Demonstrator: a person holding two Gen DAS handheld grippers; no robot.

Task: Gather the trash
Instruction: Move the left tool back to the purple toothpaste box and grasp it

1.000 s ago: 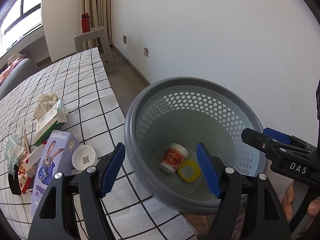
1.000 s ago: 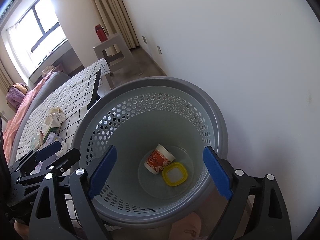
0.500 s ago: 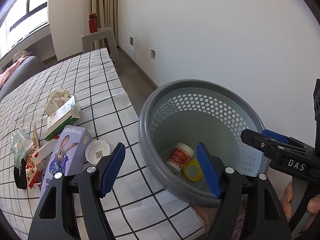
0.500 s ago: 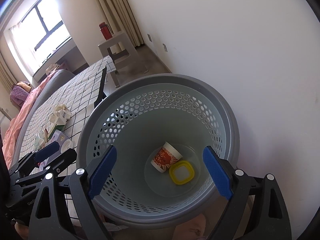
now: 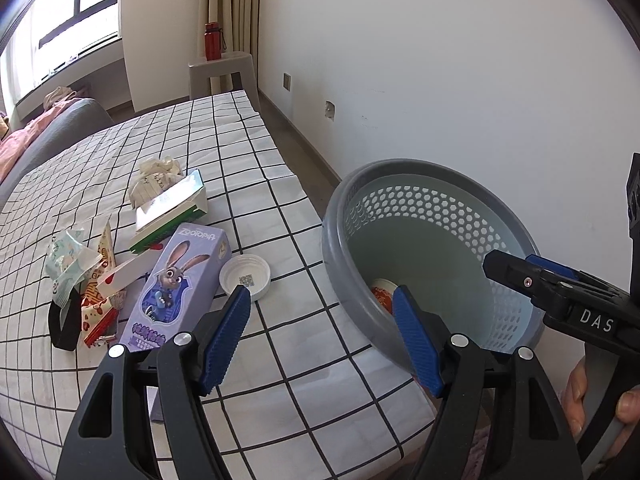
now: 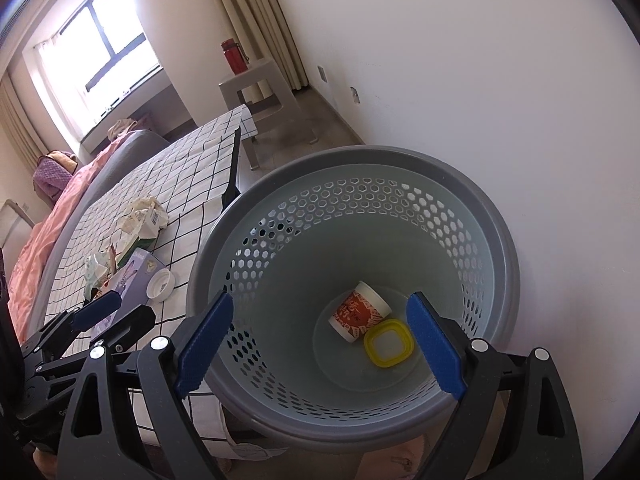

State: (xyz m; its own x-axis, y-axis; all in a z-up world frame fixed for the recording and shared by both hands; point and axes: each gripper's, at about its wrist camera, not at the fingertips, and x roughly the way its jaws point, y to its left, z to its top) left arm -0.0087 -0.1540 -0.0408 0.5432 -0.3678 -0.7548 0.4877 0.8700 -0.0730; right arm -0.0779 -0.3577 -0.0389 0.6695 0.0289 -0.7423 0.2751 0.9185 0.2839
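Note:
A grey perforated trash basket stands beside the checked table; a red-and-white cup and a yellow lid lie at its bottom. My right gripper hovers over the basket, its jaws opening wider with nothing between them. My left gripper is open and empty above the table's near right corner, close to the basket rim. On the table lie a purple Zootopia carton, a white cap, a green-edged box, crumpled paper and wrappers.
The checked tablecloth runs back toward a grey stool carrying a red bottle. A white wall stands right behind the basket. A sofa with pink bedding lies left. A person's hand holds the right gripper's handle.
Both views have swung left: the basket has slid right in each, and more of the table and its trash shows in the left wrist view. Both grippers stay empty.

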